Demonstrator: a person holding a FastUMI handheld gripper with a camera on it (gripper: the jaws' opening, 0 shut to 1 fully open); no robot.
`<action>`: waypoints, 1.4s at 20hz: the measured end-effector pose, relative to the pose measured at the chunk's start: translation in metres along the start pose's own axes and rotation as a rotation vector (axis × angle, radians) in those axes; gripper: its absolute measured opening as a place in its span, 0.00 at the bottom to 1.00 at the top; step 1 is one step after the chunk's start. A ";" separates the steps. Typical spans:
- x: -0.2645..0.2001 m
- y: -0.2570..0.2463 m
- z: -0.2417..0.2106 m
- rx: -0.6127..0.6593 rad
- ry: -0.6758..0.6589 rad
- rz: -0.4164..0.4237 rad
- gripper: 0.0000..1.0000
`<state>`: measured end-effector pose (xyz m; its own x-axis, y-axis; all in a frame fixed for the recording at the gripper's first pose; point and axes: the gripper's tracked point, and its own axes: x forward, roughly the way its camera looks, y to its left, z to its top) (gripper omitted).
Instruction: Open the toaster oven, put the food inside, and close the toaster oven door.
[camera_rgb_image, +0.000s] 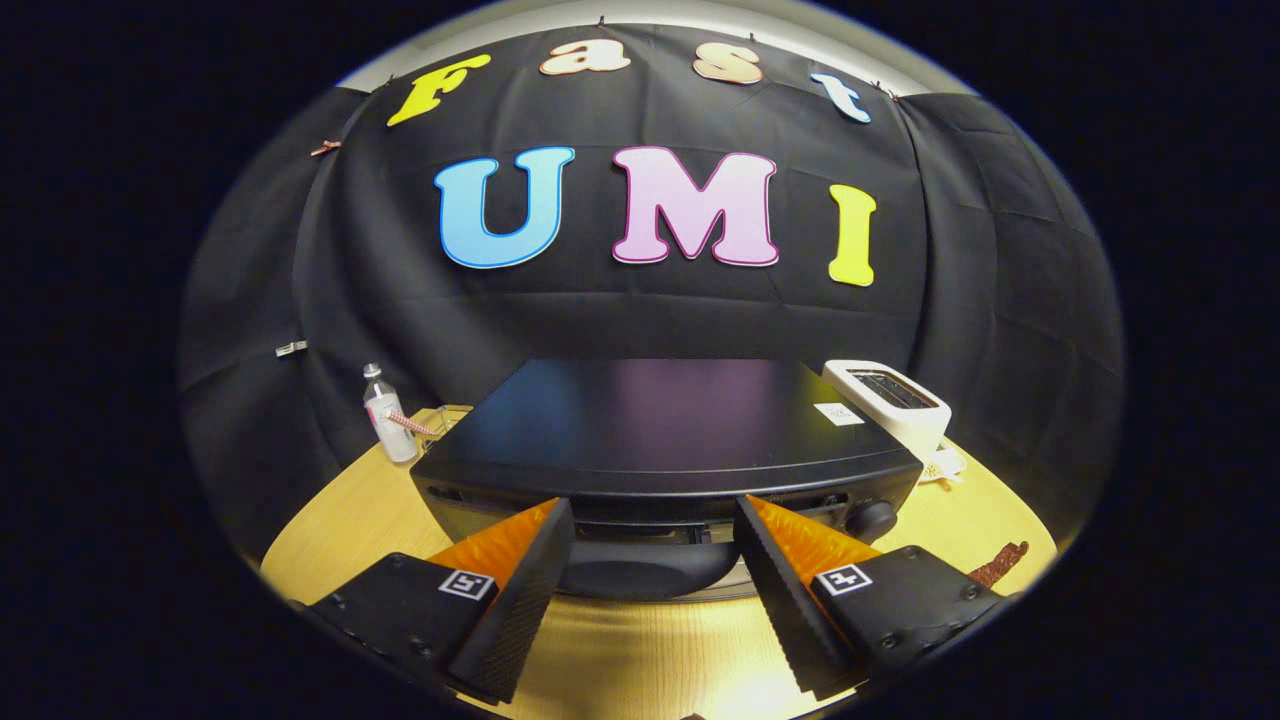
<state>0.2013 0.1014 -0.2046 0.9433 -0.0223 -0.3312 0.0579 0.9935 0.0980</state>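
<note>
The gripper (655, 560) looks down and forward over a black toaster oven (660, 440) that stands on a light wooden desk (340, 530). Its two fingers are spread apart, with nothing clamped between them. Their tips reach up to the front face of the oven, one on either side of the dark curved door handle (645, 575), which lies in the gap between them. Whether the tips touch the oven front cannot be told from this angle.

The oven's flat top spreads out just beyond the fingers and reflects faint blue and pink light. Its door appears closed, the handle sitting tight below the front lip. A round knob (870, 518) shows on the oven's front, just beyond the right finger.

Behind the oven on the right, a white slot toaster (890, 400) stands close to the oven's rear corner. On the left, well apart from the fingers, a clear plastic bottle (388, 425) with a red-and-white label stands upright near the oven's back left corner. A brown textured item (1000, 563) lies at the desk's edge to the right of the right finger; what it is cannot be told.
</note>
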 end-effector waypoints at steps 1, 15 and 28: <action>-0.003 0.000 -0.002 -0.001 0.004 0.004 1.00; -0.077 0.002 -0.118 -0.017 0.155 0.016 1.00; -0.159 -0.057 -0.075 -0.026 0.159 0.100 0.97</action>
<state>0.0235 0.0571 -0.2279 0.8805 0.0927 -0.4649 -0.0440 0.9924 0.1146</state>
